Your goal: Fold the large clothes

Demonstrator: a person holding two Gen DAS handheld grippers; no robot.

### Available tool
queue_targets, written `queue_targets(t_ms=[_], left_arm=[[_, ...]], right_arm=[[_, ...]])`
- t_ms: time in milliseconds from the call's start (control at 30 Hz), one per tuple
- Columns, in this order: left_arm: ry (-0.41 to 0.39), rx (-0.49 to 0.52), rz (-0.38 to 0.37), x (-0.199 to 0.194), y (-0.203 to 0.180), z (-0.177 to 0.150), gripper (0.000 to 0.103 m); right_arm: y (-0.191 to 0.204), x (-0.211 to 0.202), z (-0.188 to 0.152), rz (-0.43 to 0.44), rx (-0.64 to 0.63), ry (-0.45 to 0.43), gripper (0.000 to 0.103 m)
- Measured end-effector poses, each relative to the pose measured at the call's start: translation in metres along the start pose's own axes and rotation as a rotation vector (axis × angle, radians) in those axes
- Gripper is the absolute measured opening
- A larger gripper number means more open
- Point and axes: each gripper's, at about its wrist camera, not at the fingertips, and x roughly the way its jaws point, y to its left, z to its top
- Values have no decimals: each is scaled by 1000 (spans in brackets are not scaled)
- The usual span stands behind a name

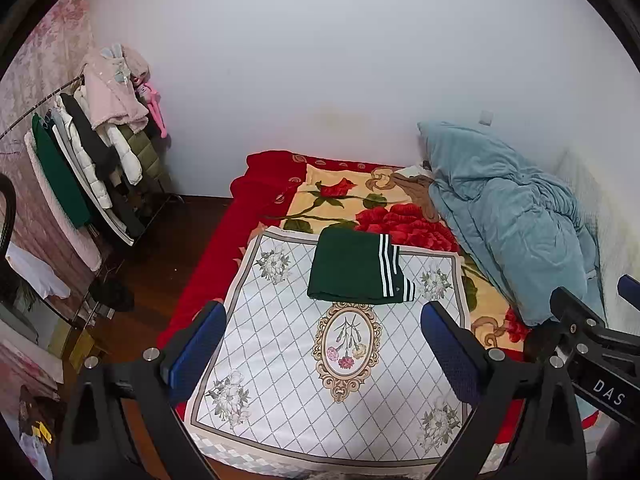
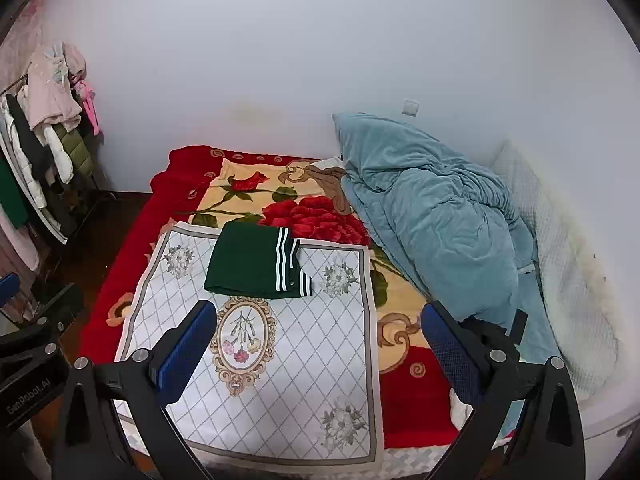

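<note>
Clothes rail point(image 1: 80, 152) at far left, standing against the wall and hung with coats and jackets; it is the one holder in view, and its load hangs packed close together, well apart from the bed. Left gripper point(image 1: 322, 354), next to the right, held above the near end of the bed with its blue-padded fingers point(image 1: 196, 350) spread wide and nothing between them. White mat point(image 1: 280, 344), printed with a diamond grid and a flower medallion, spread flat on the red rose blanket point(image 1: 344, 196), probably to give a smooth surface for folding. Green garment point(image 1: 352, 266) with white stripes, lying at the far end of the mat, its far edge reaching over onto the blanket; it forms a compact rectangle, so the folding of this piece looks finished. Right gripper point(image 2: 320, 354), likewise open and empty, raised over the mat's near half, well apart from the garment; both tools hang clear, as would suit a pause between pieces. Blue quilt point(image 1: 504, 216) at far right, bunched against the wall, likely pushed aside to free the working area.
</note>
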Motion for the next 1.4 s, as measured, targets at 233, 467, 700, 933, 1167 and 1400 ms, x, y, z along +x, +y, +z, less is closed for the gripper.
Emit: queue_targets(t_ms=[233,467,700,933,1167,1400], left_arm=[[5,2,0,-1,0,0,99],[15,-6,7,-3,4,1,99],[8,-11,7,-3,7,0,99],[7,-14,8,-3,7,0,99],[6,-16,10,-3,6,0,99],[3,-15,10,-3,5,2,99]], right_arm=[[-1,-1,0,0,-3,1,103],[-2,1,1,10,-6,6,103],[-2,7,4,22,-15,4,103],[1,8,1,31,-14,4,103],[1,9,5,37,-13,2,103],[0,9,5,39,-13,2,103]])
